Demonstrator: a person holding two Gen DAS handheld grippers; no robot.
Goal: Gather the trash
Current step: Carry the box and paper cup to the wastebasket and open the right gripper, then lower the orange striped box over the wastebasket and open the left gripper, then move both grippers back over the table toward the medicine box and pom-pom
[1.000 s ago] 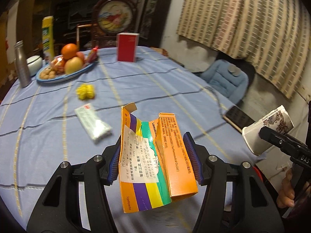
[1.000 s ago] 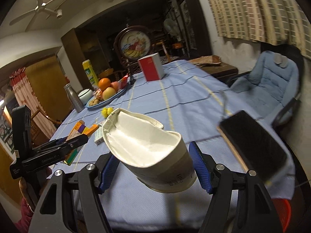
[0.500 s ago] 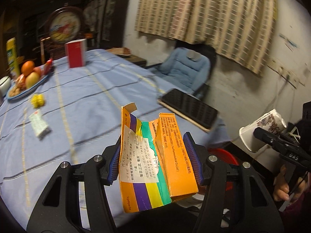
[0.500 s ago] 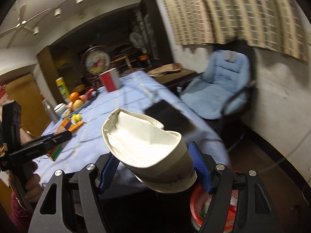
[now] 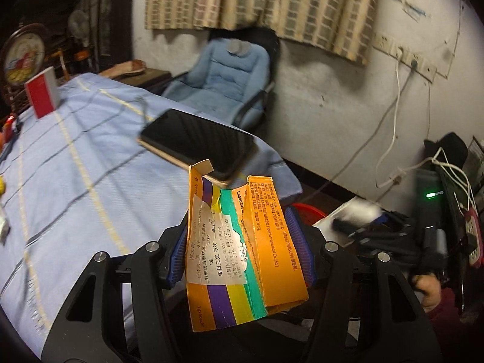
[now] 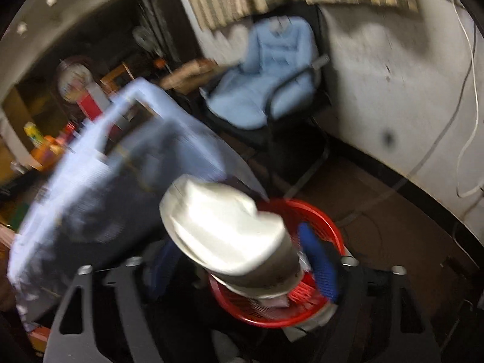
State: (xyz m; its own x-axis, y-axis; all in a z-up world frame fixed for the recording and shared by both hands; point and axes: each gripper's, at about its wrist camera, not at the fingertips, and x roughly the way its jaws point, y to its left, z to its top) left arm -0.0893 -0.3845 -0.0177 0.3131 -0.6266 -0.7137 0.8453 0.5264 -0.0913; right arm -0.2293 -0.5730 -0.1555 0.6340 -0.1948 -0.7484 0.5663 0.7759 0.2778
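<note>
A flattened orange medicine box (image 5: 242, 260) with purple, yellow and green stripes stands upright between the blue pads of my left gripper (image 5: 237, 236), which is shut on it beyond the table's edge. In the right wrist view a crumpled white paper cup (image 6: 224, 230) hangs over a red plastic basket (image 6: 323, 216) on the floor. The jaws of my right gripper (image 6: 239, 239) are opening, and the pads (image 6: 319, 257) stand just clear of the cup's sides. The left wrist view catches the basket's rim (image 5: 307, 211) and a blur of that gripper (image 5: 351, 227).
The round table's blue-striped cloth (image 5: 75, 163) lies to the left, with a black notebook (image 5: 196, 145) at its edge and a red box (image 5: 42, 93) farther back. A blue padded chair (image 5: 224, 72) stands by the wall. Cables and a power strip (image 5: 472, 236) sit right.
Both grippers swung right, off the table and down toward the floor. The red basket came under the right gripper, whose jaws widened around the cup. The left still holds the box.
</note>
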